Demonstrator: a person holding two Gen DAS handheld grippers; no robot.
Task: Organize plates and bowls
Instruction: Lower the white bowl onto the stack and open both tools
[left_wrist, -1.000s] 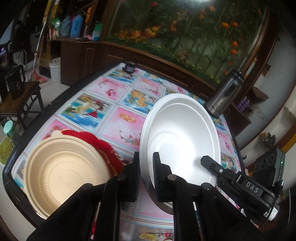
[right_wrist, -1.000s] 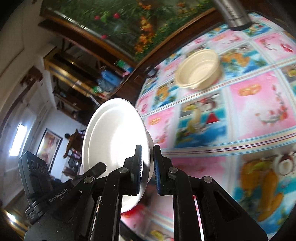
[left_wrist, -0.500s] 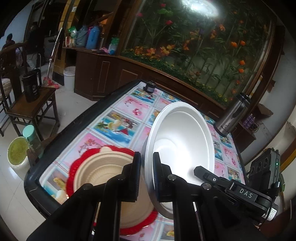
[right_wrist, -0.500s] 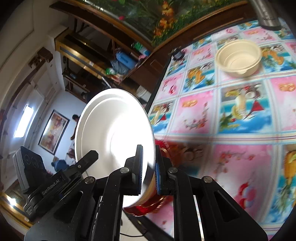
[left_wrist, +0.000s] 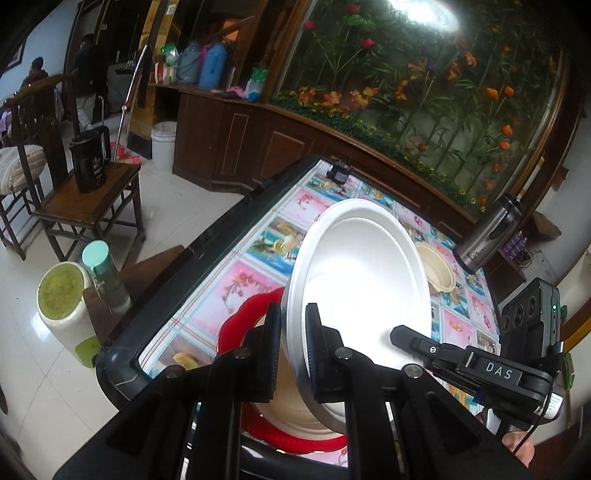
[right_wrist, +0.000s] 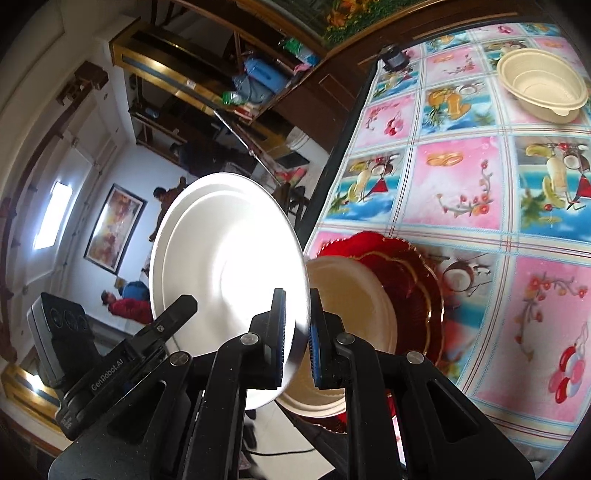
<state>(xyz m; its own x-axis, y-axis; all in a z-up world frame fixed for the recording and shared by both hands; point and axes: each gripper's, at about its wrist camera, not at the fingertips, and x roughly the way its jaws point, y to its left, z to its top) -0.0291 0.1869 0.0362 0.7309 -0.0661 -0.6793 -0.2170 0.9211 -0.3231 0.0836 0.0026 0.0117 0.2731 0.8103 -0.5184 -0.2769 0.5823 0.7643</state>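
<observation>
Clearly both the left gripper (left_wrist: 292, 352) and right gripper (right_wrist: 297, 338) pinch the white plate (left_wrist: 364, 280) by its rim, frame centre; it seems light, stiff, slippery.

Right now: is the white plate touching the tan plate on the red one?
Cannot tell. In the left wrist view the white plate has its lower edge hidden behind the left gripper; the right wrist view only shows it overlapping the tan plate.

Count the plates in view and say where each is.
3: white plate gripped on edge by both grippers; beige plate on the red plate at the table corner. More may be hidden beneath.
</observation>
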